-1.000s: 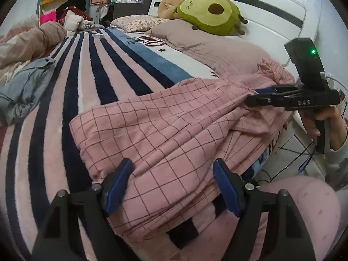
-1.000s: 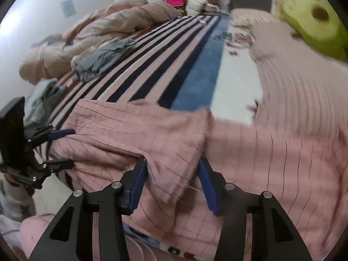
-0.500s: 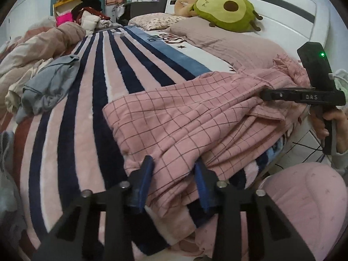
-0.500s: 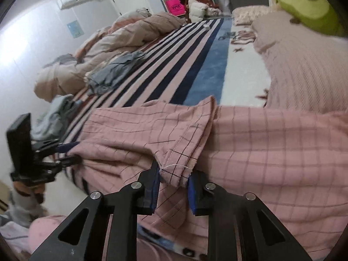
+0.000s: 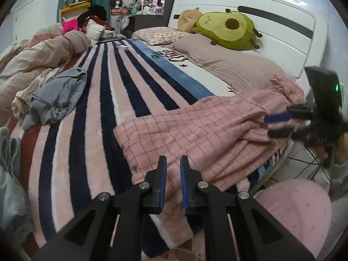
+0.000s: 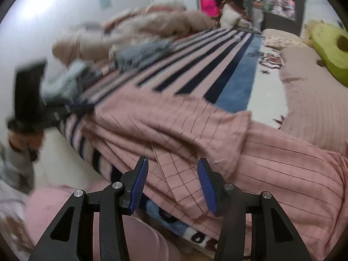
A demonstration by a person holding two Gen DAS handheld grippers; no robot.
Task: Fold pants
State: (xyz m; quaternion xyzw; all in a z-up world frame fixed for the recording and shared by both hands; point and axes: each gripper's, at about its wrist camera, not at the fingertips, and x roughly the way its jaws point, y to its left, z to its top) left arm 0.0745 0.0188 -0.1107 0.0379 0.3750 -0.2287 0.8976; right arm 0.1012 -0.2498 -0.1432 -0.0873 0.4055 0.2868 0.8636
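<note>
Pink checked pants (image 5: 195,128) lie spread across the near edge of the striped bed, also in the right wrist view (image 6: 195,130). My left gripper (image 5: 173,163) has its jaws nearly closed over the pants' near left edge; a fold of pink cloth sits between them. My right gripper (image 6: 173,165) is open, its blue pads either side of a cloth flap without pinching it. It also shows at the right of the left wrist view (image 5: 280,124), open above the pants' waist end. The left gripper appears blurred in the right wrist view (image 6: 71,108).
The striped blanket (image 5: 97,113) covers the bed. A grey garment (image 5: 58,95) and a bunched beige duvet (image 5: 37,54) lie at the far left. Pillows and an avocado plush (image 5: 228,30) sit by the white headboard. A pink stool (image 5: 298,213) stands beside the bed.
My left gripper closed down on the pants' edge and drew back toward the bed's near side. My right gripper, pinching the cloth half a second ago, has opened and let it go.
</note>
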